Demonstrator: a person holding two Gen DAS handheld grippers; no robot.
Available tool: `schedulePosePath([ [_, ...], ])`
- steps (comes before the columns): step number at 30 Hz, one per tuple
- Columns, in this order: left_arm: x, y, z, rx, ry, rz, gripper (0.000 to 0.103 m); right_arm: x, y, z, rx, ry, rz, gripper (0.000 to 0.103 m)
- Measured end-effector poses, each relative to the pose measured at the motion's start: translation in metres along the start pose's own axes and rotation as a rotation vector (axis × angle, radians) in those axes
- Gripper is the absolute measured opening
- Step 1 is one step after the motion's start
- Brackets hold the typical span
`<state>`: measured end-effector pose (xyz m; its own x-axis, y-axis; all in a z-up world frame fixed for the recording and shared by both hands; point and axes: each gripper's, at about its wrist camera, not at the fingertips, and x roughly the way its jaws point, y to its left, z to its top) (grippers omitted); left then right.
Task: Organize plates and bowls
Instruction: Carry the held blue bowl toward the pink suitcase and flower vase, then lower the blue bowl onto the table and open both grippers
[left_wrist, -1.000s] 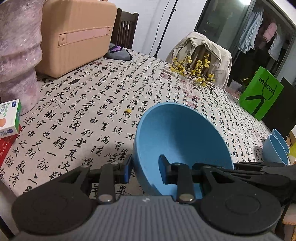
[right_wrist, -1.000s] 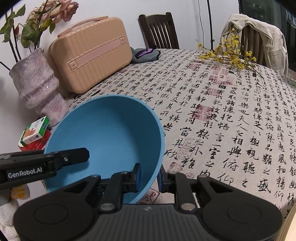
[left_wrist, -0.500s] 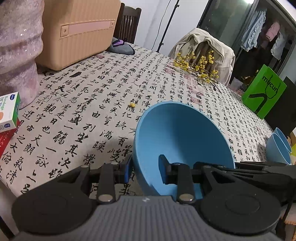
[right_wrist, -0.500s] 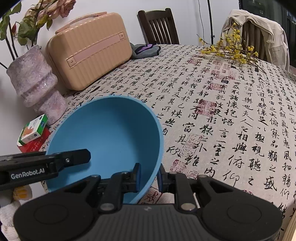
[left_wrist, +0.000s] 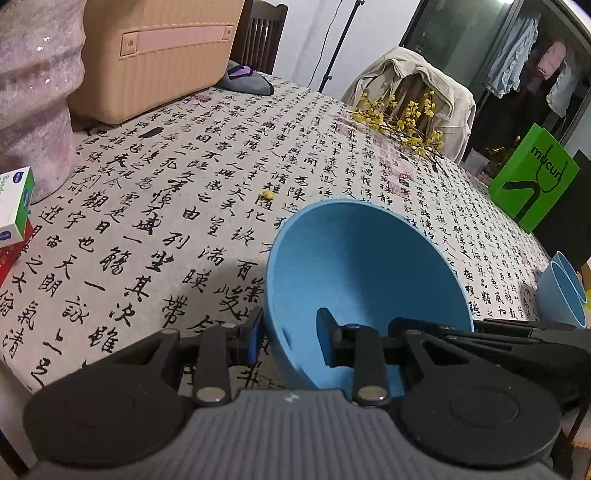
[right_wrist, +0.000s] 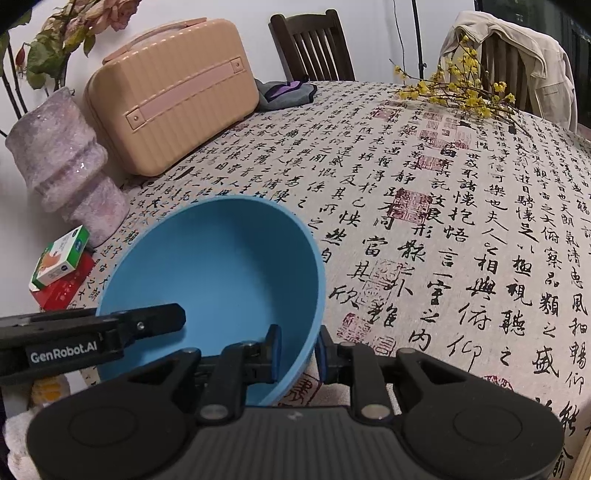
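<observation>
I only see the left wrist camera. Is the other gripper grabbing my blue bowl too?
Observer: The bowl's rim sits between the right gripper's fingers, but its jaws are opening.
Operator: What's inside the sparkly vase?
Observer: The vase holds faded pink roses with green leaves.
Operator: Does the suitcase have a handle on top?
Observer: Yes, the suitcase has a pink handle arching along its top.

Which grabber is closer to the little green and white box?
Left. The left gripper holds the blue bowl on the side near the box; the right gripper, jaws opening, straddles the opposite rim.
</observation>
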<state>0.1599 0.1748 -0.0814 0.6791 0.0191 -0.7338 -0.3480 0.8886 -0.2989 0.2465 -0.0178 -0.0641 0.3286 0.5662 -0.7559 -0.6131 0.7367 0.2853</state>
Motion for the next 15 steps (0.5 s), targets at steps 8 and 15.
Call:
schedulePosePath([
  [8,0.0061,-0.0001,-0.0011,-0.005,0.019,-0.002,0.03,0.0038,-0.0028,-0.0011,0.012,0.002,0.003,0.027],
  [15,0.0065,-0.0011,-0.001,-0.007,0.017,-0.012,0.034,0.003,-0.0034,-0.0019,0.012,-0.005,0.017,0.034],
])
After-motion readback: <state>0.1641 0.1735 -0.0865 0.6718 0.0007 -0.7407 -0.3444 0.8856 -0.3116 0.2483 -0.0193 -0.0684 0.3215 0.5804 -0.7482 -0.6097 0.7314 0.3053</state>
